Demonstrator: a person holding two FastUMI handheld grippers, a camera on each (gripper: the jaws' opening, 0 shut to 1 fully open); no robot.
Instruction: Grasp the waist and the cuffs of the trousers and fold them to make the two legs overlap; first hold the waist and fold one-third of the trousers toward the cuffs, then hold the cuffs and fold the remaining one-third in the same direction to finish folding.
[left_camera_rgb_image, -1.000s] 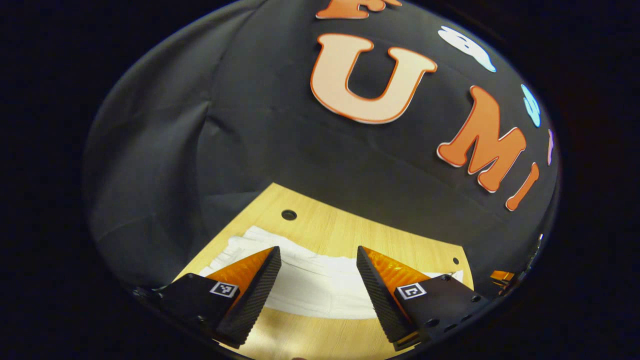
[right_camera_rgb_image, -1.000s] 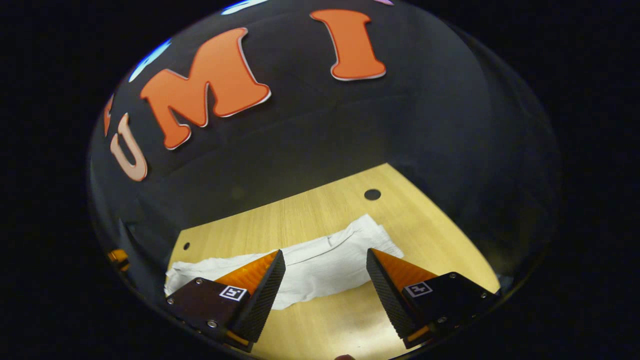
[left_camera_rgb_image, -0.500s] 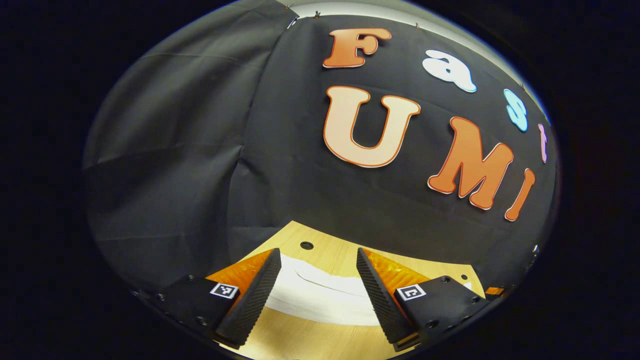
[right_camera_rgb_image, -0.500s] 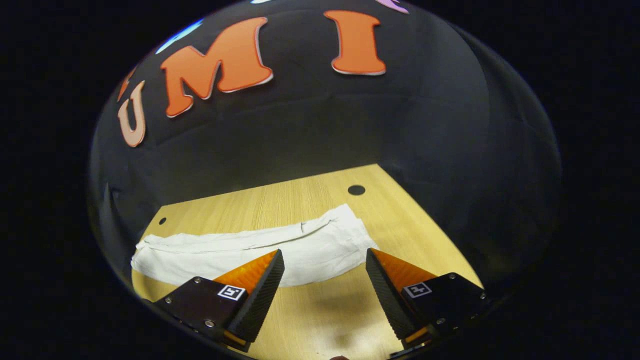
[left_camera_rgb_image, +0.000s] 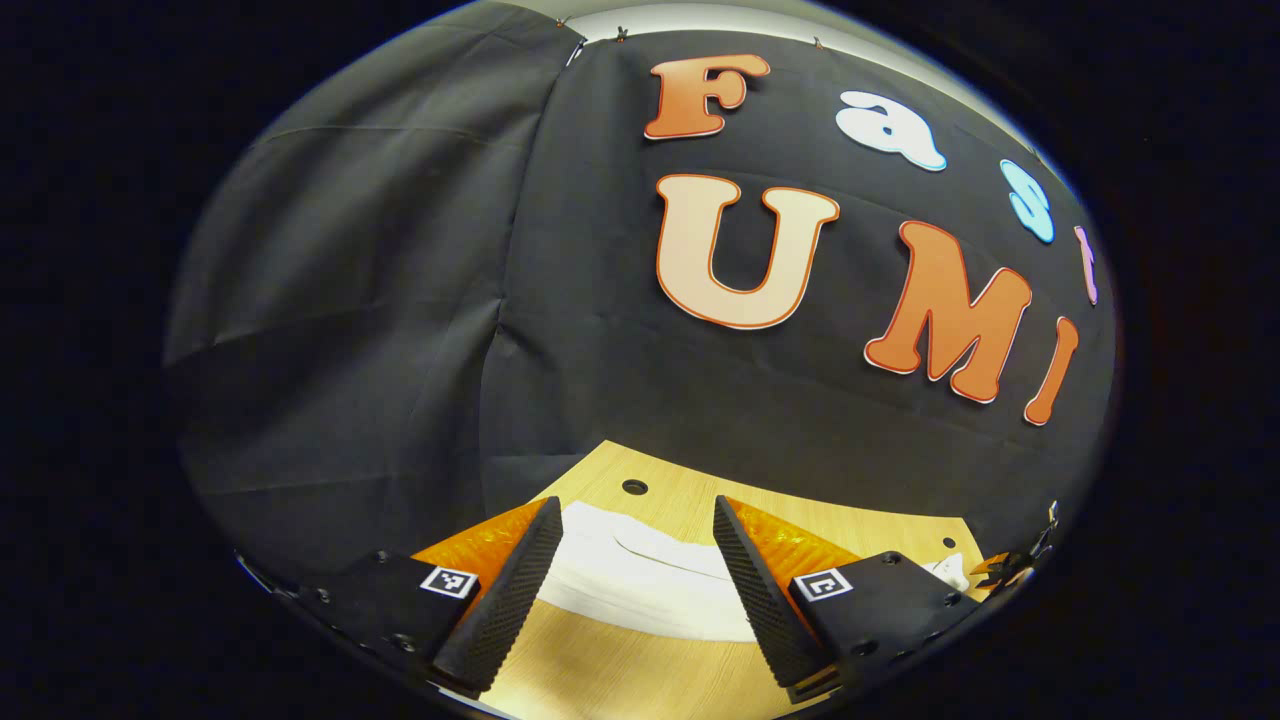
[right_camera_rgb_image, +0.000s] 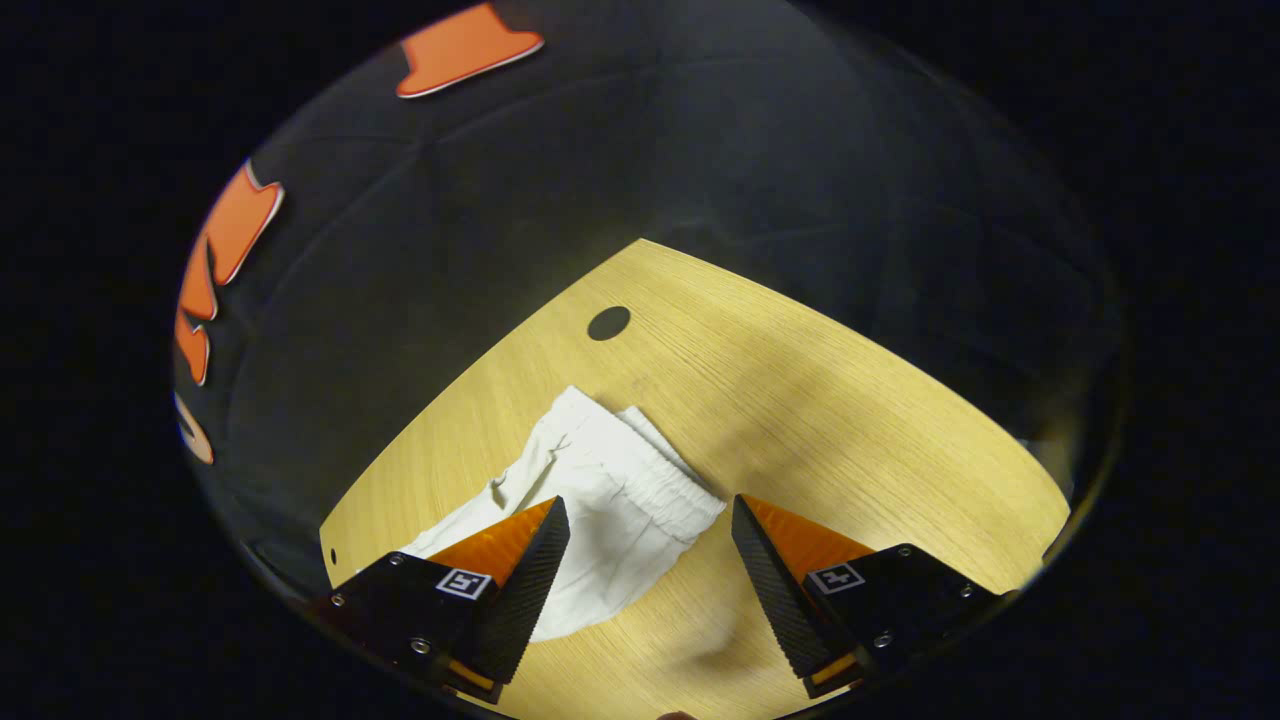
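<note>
Between the spread fingers of the left gripper (left_camera_rgb_image: 628, 600), white trousers (left_camera_rgb_image: 640, 585) lie on the wooden table (left_camera_rgb_image: 620, 680), their ends cut off behind the fingers. Right gripper (right_camera_rgb_image: 645, 590), also wide apart and holding nothing, hangs over the elastic waist (right_camera_rgb_image: 655, 480); beyond it sits a hole (right_camera_rgb_image: 608, 323).

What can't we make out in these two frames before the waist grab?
- Trousers, left gripper view: both ends run behind the left gripper fingers, so the cuffs can't be made out.
- Trousers, right gripper view: the waist band shows, but the legs pass behind the right gripper finger and off the lower edge.
- How many layers are stacked: too flat and white to tell.
- Table near edge: cut off in both views.
</note>
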